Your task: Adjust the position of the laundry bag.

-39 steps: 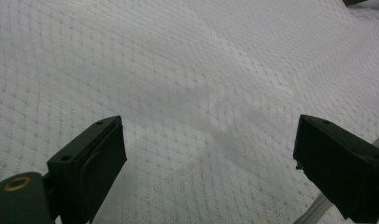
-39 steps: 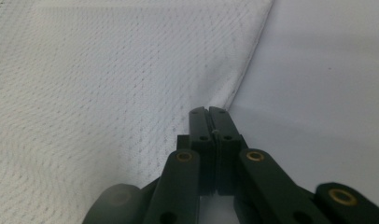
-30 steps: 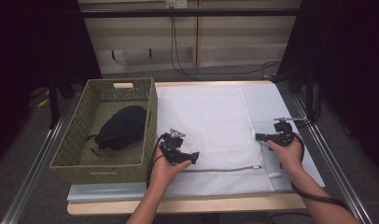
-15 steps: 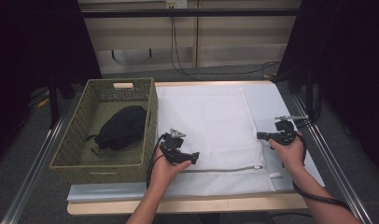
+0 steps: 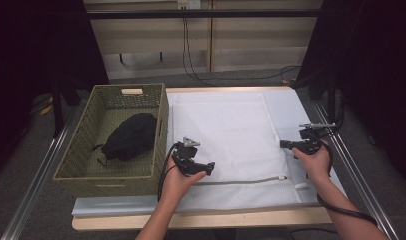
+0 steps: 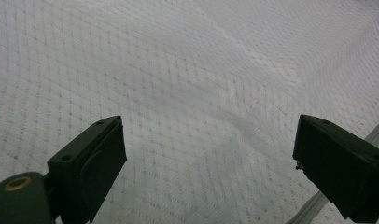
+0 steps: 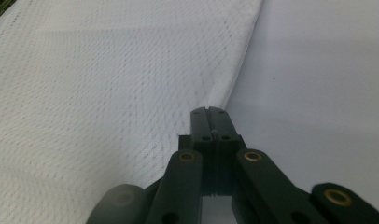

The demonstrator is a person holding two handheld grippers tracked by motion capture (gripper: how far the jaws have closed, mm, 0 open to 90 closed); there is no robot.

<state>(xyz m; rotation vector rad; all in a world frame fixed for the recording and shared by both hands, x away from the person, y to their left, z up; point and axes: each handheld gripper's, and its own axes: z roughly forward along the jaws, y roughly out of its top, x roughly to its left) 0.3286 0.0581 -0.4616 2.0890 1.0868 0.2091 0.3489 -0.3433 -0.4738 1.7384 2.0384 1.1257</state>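
Your left gripper [image 5: 209,166] hovers, jaws wide apart, over the white mesh laundry bag [image 5: 226,135]; your right gripper [image 5: 283,144], jaws pressed together, sits at its edge.

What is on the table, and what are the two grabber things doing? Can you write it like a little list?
table cover: pale sheet
main thing: white mesh bag, lying flat, zipper along its near edge
basket: woven basket at the table's left side
in basket: black cloth bundle
left gripper: jaws wide apart, just above the mesh
right gripper: jaws together, at the bag's right edge; whether it pinches mesh, cannot tell
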